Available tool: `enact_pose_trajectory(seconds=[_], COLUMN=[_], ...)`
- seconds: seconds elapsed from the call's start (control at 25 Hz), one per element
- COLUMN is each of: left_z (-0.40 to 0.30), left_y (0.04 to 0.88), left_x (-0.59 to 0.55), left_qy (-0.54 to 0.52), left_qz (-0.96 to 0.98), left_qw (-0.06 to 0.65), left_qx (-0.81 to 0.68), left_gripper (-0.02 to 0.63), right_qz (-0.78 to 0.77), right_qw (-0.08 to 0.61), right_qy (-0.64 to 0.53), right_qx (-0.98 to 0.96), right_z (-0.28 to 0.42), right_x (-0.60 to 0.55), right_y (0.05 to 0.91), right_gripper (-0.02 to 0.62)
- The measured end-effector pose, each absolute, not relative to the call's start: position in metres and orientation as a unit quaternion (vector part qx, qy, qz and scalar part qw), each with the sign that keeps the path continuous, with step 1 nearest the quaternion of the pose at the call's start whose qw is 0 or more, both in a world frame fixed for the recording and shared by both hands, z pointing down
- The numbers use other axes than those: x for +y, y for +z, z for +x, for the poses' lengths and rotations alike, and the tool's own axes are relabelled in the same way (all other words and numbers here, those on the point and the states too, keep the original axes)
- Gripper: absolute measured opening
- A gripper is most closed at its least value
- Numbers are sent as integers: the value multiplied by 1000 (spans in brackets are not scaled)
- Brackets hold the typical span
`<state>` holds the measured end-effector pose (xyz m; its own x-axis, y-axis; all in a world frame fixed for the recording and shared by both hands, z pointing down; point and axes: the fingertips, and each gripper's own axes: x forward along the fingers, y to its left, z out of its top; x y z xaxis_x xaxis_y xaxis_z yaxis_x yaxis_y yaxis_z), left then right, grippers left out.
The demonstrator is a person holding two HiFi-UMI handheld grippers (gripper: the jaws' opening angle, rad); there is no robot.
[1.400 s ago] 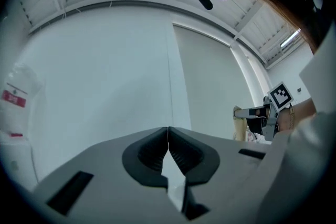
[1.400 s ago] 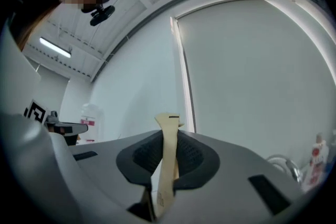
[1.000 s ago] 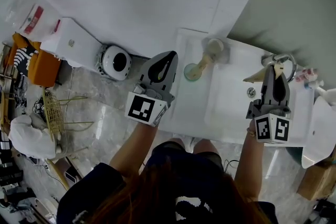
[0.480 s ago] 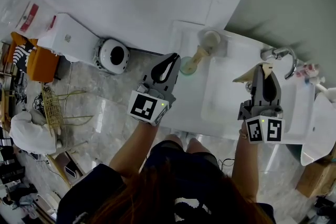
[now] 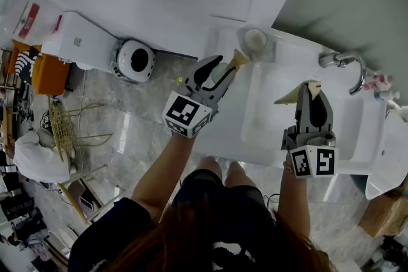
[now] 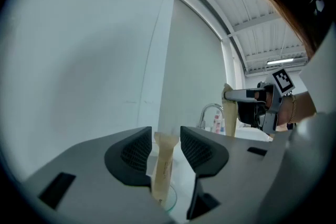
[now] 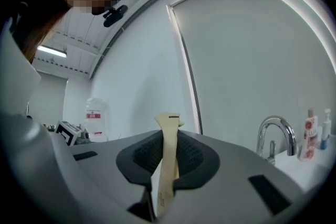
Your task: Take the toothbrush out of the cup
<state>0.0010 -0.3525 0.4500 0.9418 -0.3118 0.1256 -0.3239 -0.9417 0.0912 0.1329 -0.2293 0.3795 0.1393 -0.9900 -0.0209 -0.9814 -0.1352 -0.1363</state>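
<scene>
My right gripper (image 5: 310,91), at three o'clock over the sink (image 5: 268,121), is clenched on a toothbrush (image 7: 169,165); my left gripper (image 5: 225,71), at twelve, has just been opening its jaws. They now stand released around the other toothbrush (image 6: 163,170), which stands in the cup (image 6: 171,201).

Bathroom, white washbasin (image 5: 237,132), chrome tap (image 5: 349,61), grey tiled floor (image 5: 121,137)
</scene>
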Motion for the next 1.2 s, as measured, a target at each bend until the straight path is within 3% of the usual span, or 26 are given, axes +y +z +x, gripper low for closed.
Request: enact_pose_trajectory(seconds=[0.2, 0.52, 0.6, 0.72, 1.2], left_z=[26, 44, 45, 45, 26], left_y=[487, 513, 517, 514, 431], left_x=[-355, -364, -366, -365, -367], left_qy=[98, 119, 128, 124, 57], left_qz=[982, 978, 976, 978, 985], left_qw=[67, 61, 59, 53, 51], left_qx=[-149, -162, -163, -159, -153], left_gripper=[232, 236, 226, 132, 97], right_qz=[-754, -756, -756, -755, -750], right_qw=[58, 57, 58, 60, 72], right_qy=[-47, -54, -53, -51, -22], right_qx=[653, 650, 650, 651, 657], right_z=[139, 147, 148, 150, 153], right_x=[-227, -225, -225, -225, -235], right_y=[392, 399, 398, 398, 367], right_gripper=[61, 61, 61, 61, 61])
